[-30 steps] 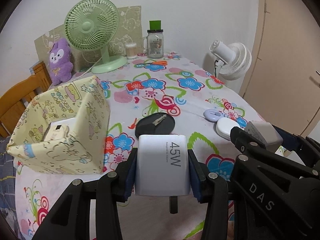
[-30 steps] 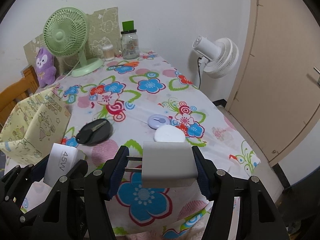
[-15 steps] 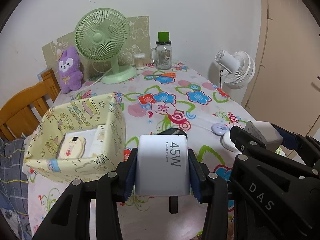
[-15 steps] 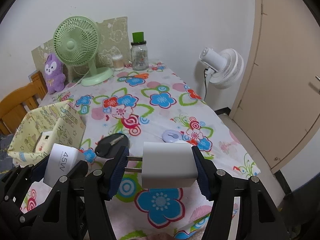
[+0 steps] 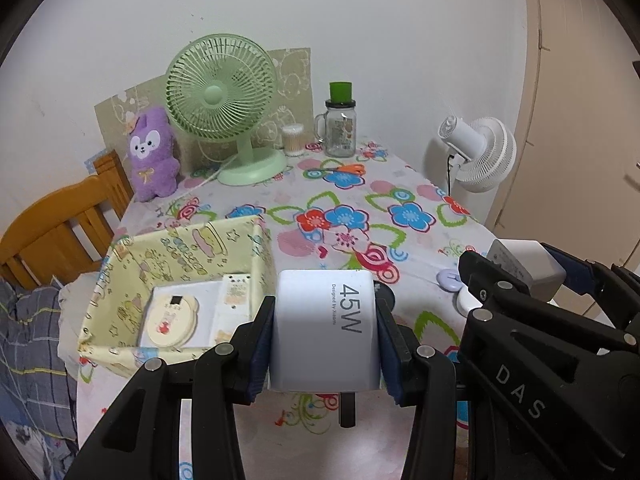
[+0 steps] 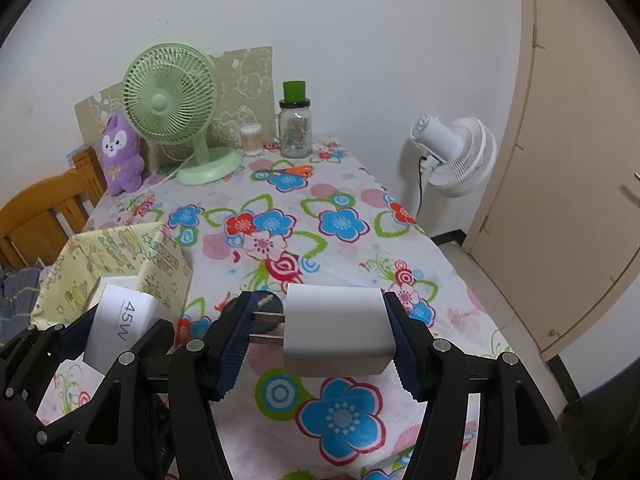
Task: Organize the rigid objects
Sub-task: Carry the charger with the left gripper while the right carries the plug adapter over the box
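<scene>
Left wrist view: left gripper [image 5: 325, 336] clamps the 45W charger [image 5: 325, 332] (label up, prongs pointing down) above the floral tablecloth [image 5: 360, 216], just right of the yellow fabric box [image 5: 180, 248], which holds a round cream device [image 5: 171, 320]. Right gripper [image 5: 532, 276] appears at right, gripping the plain white charger [image 5: 528, 264].

Right wrist view: right gripper [image 6: 320, 330] is closed on the plain white charger [image 6: 336, 330], prongs pointing left, over the tablecloth [image 6: 340, 412]. The 45W charger [image 6: 120, 324] sits at lower left, beside the box [image 6: 120, 252].
</scene>
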`<action>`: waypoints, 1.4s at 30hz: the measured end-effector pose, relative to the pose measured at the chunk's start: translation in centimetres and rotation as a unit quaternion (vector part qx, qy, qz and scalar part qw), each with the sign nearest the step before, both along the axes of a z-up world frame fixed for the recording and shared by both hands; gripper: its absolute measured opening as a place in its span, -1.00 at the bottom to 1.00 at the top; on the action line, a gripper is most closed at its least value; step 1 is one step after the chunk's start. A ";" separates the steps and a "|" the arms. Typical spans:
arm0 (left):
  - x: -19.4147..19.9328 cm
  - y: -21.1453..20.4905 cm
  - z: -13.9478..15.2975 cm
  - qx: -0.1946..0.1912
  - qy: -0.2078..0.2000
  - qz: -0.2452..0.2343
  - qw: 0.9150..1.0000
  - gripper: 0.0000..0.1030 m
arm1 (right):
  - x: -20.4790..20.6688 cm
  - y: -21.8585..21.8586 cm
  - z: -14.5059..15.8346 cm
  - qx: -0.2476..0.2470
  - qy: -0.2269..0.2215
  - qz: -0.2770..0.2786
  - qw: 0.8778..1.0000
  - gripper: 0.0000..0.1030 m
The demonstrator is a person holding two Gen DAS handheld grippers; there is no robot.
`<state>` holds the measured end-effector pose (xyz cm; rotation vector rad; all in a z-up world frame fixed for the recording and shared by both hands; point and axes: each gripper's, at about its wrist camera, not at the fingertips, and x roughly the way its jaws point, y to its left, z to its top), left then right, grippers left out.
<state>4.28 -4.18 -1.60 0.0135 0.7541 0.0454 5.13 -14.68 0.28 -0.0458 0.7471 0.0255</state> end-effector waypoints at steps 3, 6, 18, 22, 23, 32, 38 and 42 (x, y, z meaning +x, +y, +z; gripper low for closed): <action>0.0 0.8 0.5 0.000 -0.003 0.002 1.000 -0.08 | 0.1 0.8 0.5 -0.003 -0.005 0.005 1.000 0.28; 0.2 1.3 0.8 0.002 -0.005 0.004 1.000 -0.08 | 0.4 1.4 0.7 0.001 -0.005 0.009 1.000 0.28; 1.2 4.4 0.9 0.007 0.005 0.017 1.000 -0.08 | 1.9 4.9 0.7 0.004 -0.002 0.034 0.999 0.28; 1.6 5.5 0.7 0.009 0.009 0.021 1.000 -0.08 | 2.5 5.8 0.4 0.005 0.004 0.038 0.999 0.28; 1.7 5.8 0.6 0.007 0.010 0.022 1.000 -0.08 | 2.7 6.1 0.3 0.004 0.004 0.039 0.999 0.28; 2.8 8.4 0.0 -0.001 0.018 0.029 0.999 -0.08 | 4.1 8.5 0.0 -0.003 0.008 0.049 0.999 0.27; 3.4 10.0 -0.5 0.002 0.026 0.036 0.999 -0.08 | 5.0 10.2 -0.7 -0.002 0.015 0.059 0.998 0.27; 3.7 10.9 -0.8 0.005 0.028 0.042 0.999 -0.08 | 5.6 11.4 -1.1 -0.006 0.020 0.069 0.997 0.28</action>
